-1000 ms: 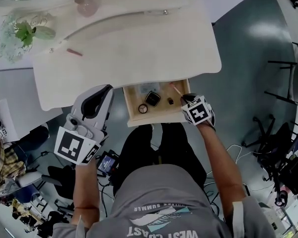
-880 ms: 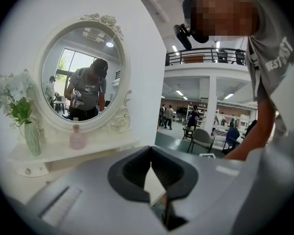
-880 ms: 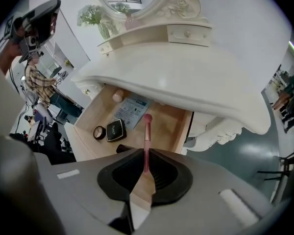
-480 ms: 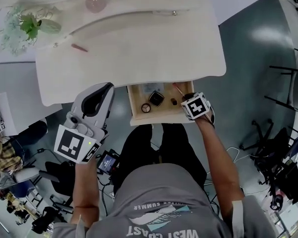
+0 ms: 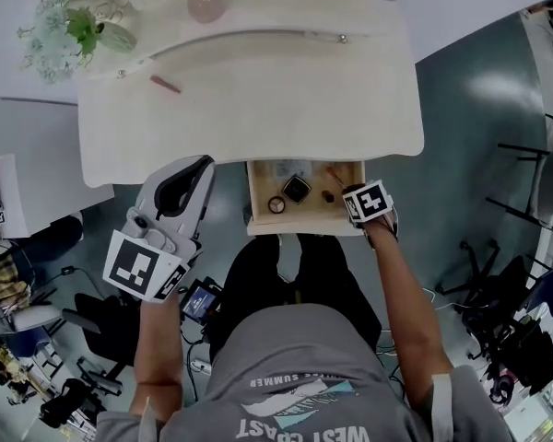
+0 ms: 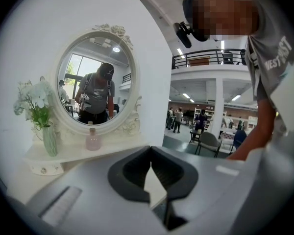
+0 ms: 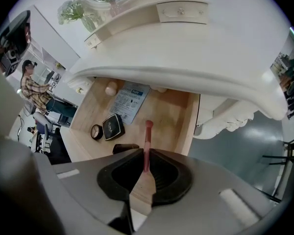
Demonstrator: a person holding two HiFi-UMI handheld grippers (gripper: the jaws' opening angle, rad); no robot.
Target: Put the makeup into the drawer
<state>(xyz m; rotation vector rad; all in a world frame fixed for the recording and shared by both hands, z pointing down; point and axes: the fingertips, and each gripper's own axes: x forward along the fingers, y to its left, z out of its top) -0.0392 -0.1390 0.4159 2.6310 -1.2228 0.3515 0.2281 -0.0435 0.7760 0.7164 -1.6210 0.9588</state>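
The wooden drawer stands pulled out under the white dressing table. My right gripper points steeply down over the drawer's right side. A thin pink makeup stick is pinched between its tips, and the jaws are opening. A black compact, a small round case and a dark tube lie on the drawer floor. My left gripper hovers left of the drawer, below the table edge, shut on nothing. Another pink stick lies on the tabletop.
A printed leaflet and a small beige round thing lie at the drawer's back. On the raised shelf stand a flower vase and a pink bottle before an oval mirror. The person's legs are right below the drawer.
The head view has shifted, so the table and drawer sit further right in the picture. The right gripper stays over the drawer's right side with the pink stick. The left gripper stays shut.
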